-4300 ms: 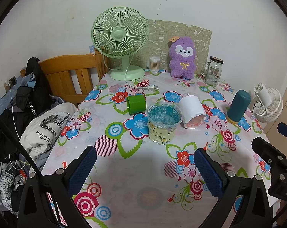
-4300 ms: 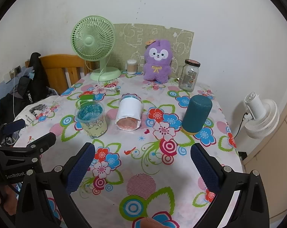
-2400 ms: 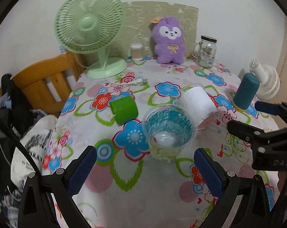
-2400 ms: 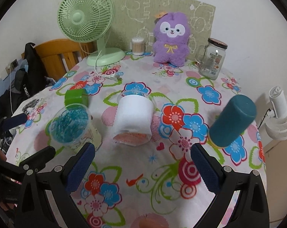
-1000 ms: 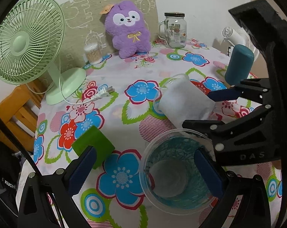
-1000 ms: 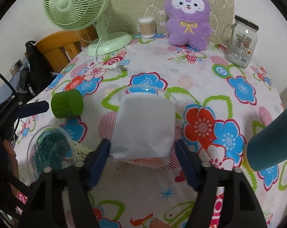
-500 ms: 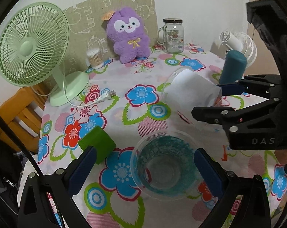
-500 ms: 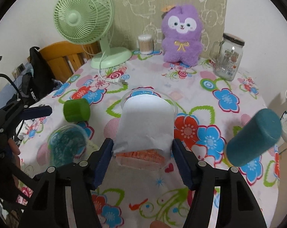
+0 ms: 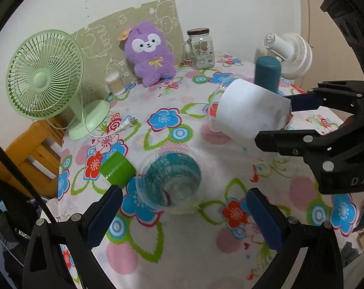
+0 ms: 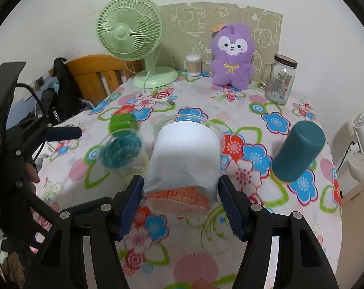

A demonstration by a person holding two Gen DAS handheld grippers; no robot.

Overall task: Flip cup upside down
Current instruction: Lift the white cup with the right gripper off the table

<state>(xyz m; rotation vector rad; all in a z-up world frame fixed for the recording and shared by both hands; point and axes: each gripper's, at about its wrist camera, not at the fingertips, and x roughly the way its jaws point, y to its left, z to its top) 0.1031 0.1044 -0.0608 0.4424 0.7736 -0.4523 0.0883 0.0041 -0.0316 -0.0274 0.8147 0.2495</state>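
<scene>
Now my right gripper (image 10: 180,190) is clamped on the white-sleeved cup (image 10: 184,162) and has lifted it off the tablecloth (image 10: 242,219), beside the teal-patterned cup (image 9: 168,183); my left gripper (image 9: 182,214) hangs open, so flipping can start.

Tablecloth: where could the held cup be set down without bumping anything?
Bare tablecloth lies along the near edge, below the right gripper holding the white-wrapped cup. Crowded: the clear cup and green cup on the left, the teal cylinder on the right.

"DAS" on right tongs (image 9: 287,118) body; "KUCH" on black bag (image 10: 61,106).
</scene>
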